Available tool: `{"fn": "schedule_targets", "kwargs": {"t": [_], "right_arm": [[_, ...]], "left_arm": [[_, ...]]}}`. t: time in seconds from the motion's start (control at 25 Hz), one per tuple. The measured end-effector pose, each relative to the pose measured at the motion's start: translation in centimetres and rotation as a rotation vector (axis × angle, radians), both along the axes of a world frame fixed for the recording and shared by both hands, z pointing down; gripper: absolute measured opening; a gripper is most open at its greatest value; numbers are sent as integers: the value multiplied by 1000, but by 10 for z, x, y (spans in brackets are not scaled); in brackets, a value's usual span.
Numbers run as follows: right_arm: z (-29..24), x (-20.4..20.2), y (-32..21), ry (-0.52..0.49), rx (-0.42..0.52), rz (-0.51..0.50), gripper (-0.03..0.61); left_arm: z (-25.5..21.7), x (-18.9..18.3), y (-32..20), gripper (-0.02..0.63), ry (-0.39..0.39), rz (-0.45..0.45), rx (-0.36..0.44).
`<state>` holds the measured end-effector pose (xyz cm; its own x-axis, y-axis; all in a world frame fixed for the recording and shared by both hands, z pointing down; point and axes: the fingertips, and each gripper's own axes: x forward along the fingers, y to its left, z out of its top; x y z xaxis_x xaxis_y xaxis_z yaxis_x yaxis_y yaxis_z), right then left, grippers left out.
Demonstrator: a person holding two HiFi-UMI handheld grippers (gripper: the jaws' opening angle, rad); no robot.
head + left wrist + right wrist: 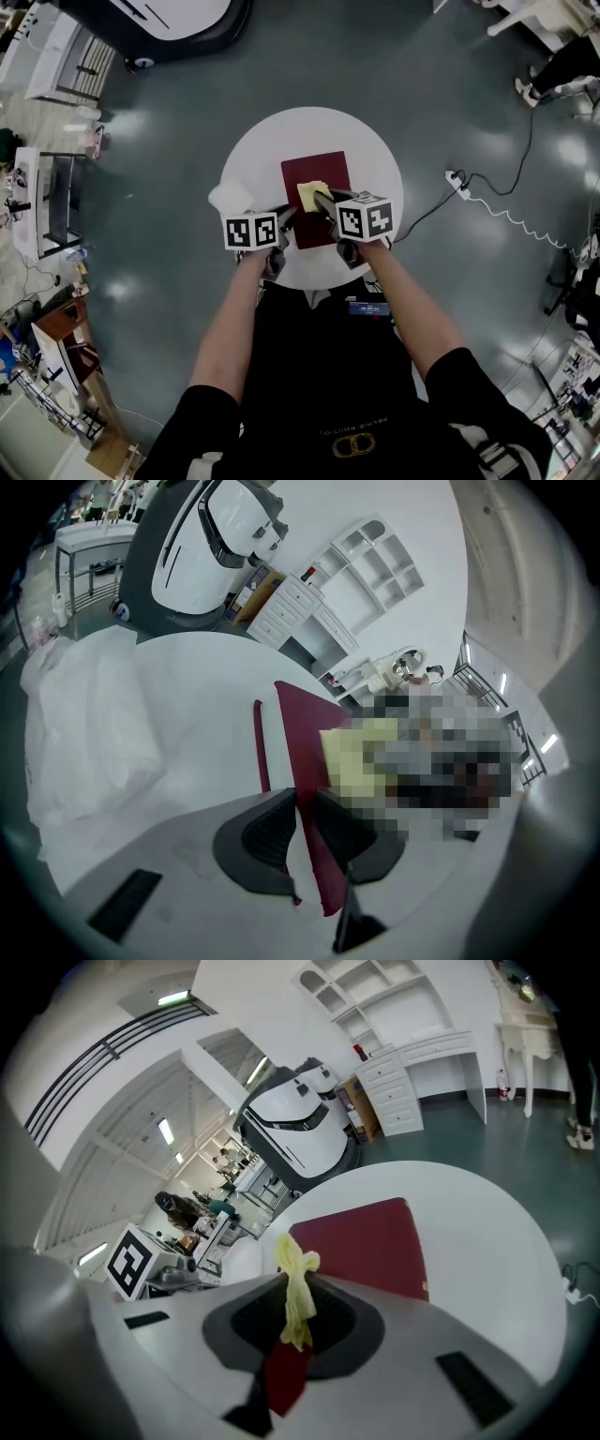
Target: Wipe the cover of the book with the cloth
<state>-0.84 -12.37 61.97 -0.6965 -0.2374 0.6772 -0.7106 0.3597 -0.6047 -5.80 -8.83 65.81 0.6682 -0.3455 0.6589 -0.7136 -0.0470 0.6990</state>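
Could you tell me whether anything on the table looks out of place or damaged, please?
Nothing looks spilled or damaged. The one oddity: the yellow cloth is bunched into a thin twist in the right hand-held gripper, so little of it would meet the book. The left hand-held gripper clamps the book's edge.

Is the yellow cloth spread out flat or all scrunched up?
Scrunched up. The yellow cloth is a crumpled bunch pinched between the jaws of the right hand-held gripper, over the red book.
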Motion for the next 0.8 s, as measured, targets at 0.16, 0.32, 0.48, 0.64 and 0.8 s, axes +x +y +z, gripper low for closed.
{"fn": "schedule_targets", "kwargs": {"t": [0.16, 0.32, 0.48, 0.64, 0.8], "right_arm": [[7, -5, 8, 24, -5, -28, 86], [13, -8, 12, 25, -20, -10, 86], [17, -7, 11, 54, -14, 15, 86], [24, -1, 11, 94, -10, 26, 86], [24, 0, 11, 108, 4, 29, 86]], "left_arm": [[1, -1, 0, 69, 0, -12, -5], [1, -1, 1, 68, 0, -15, -5], [0, -1, 1, 67, -4, -16, -9], [0, 1, 2, 67, -9, -18, -7], [1, 2, 1, 68, -12, -23, -6]]}}
